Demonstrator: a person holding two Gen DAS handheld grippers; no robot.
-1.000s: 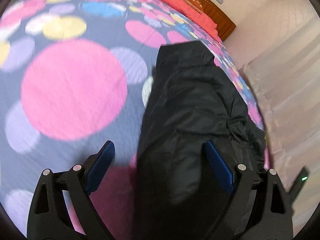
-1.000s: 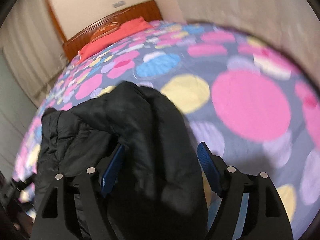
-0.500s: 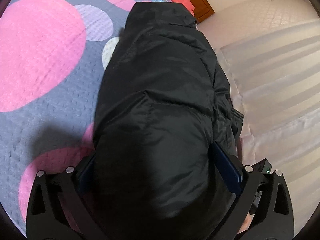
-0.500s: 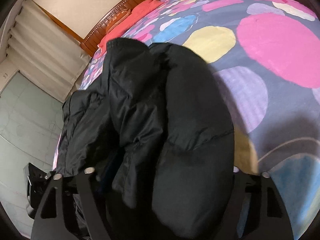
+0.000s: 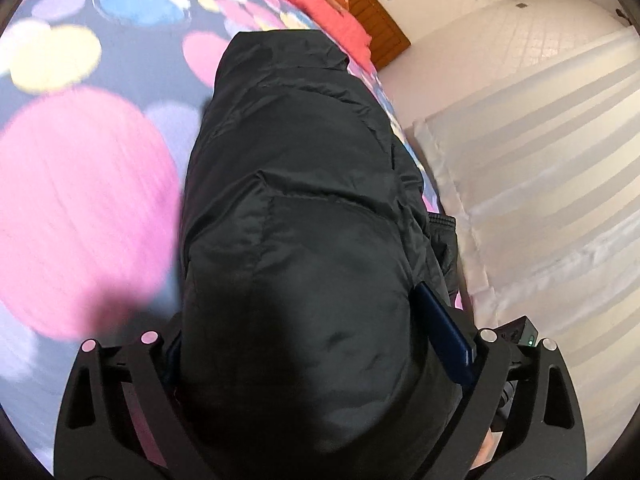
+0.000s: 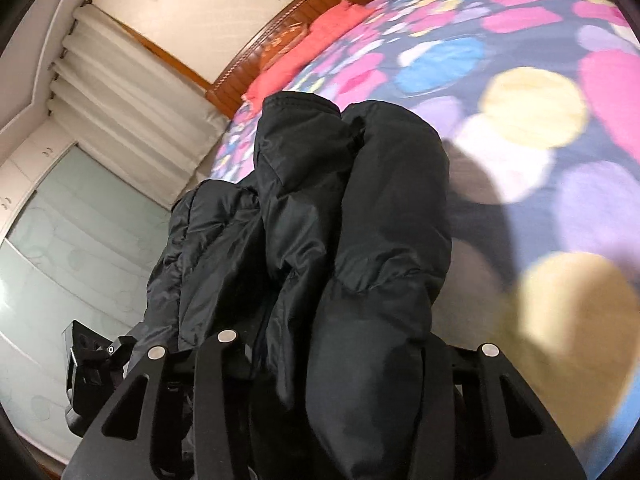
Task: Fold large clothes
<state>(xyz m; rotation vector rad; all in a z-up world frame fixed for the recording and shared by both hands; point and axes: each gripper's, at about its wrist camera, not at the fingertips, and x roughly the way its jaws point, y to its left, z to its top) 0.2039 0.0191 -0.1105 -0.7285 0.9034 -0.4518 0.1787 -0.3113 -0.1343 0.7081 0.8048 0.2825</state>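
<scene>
A black puffer jacket lies bunched on the polka-dot bedspread and hangs over the bed's edge. My left gripper has its jaws around a thick fold of the jacket; one blue pad shows at the right, the other is hidden by fabric. In the right wrist view the jacket fills the middle in padded folds. My right gripper is shut on a fold of it and its pads are hidden.
A wooden headboard and red pillows are at the far end of the bed. White curtains hang beside the bed. The other gripper shows low at the left in the right wrist view.
Both grippers have closed from open around the jacket's folds and lifted it; the views now tilt up, showing more of the headboard and curtains.
</scene>
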